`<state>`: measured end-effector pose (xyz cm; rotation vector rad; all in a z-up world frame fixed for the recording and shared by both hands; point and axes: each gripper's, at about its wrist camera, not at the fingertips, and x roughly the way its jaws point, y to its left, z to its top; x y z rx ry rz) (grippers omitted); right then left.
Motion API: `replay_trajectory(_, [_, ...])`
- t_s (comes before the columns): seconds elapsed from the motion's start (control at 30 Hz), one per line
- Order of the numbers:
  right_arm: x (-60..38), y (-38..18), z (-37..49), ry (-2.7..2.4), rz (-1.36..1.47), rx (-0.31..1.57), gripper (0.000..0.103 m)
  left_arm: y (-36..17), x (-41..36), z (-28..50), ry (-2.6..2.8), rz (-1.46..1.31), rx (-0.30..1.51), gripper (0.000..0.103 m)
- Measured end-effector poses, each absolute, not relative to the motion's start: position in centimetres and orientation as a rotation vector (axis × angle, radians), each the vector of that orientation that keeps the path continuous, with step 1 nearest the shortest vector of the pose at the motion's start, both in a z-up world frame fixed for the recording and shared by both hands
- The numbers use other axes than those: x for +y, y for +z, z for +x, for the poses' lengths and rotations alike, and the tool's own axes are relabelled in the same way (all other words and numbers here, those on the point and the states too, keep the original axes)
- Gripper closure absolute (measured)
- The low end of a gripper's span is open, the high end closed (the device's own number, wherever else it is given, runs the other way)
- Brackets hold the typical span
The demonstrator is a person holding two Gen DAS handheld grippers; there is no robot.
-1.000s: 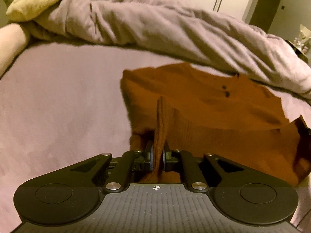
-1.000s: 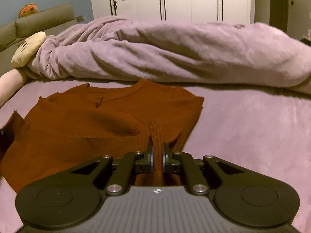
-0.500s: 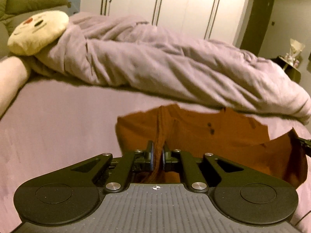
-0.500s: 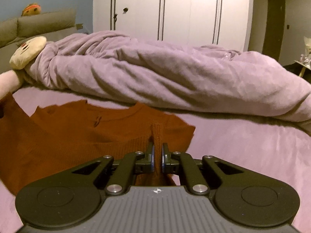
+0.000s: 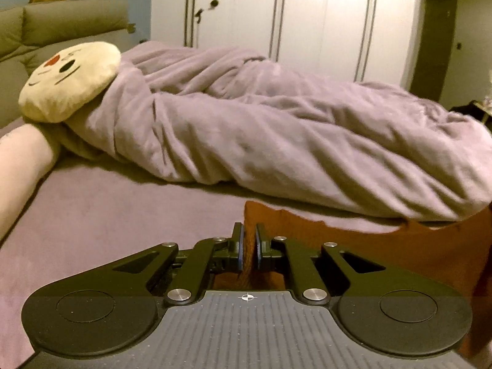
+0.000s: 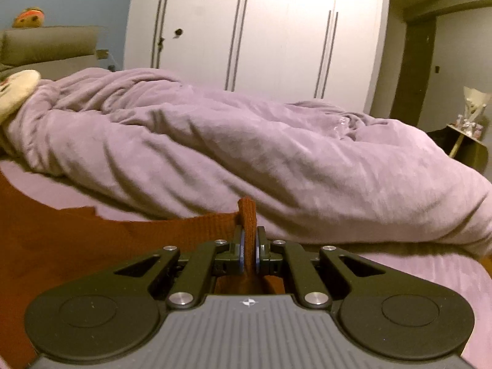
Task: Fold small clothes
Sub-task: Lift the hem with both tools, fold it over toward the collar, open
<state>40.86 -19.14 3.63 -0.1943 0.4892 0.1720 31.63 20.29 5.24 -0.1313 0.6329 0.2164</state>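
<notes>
A rust-brown knit sweater (image 5: 384,246) is held up off the purple bed sheet (image 5: 107,215). My left gripper (image 5: 248,247) is shut on its left edge. My right gripper (image 6: 249,247) is shut on its right edge, with a fold of knit (image 6: 247,212) sticking up between the fingers. In the right wrist view the sweater (image 6: 92,246) stretches off to the left. Its lower part is hidden below both grippers.
A rumpled purple duvet (image 5: 276,135) lies across the bed just beyond the sweater. A cream face pillow (image 5: 67,80) and a pink bolster (image 5: 18,166) lie at the left. White wardrobes (image 6: 261,30) stand behind. A small side table (image 6: 467,141) stands at the right.
Both grippers have risen and tilted up, lifting the gripped sweater edge off the bed. The sweater's flat body and buttons have dropped out of view.
</notes>
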Motion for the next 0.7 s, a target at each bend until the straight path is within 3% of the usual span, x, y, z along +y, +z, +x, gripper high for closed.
replay_trajectory(0.57, [-16.5, -2.8, 48.1, 0.066, -0.373, 0.558, 0.098, -1.9, 19.3, 38.9, 0.289, 0.032, 0.722, 0.093])
replay_trajectory(0.7, [-16.7, -3.7, 48.7, 0.031, -0.391, 0.571, 0.103, -3.2, 19.1, 39.5, 0.308, 0.053, 0.760, 0.093])
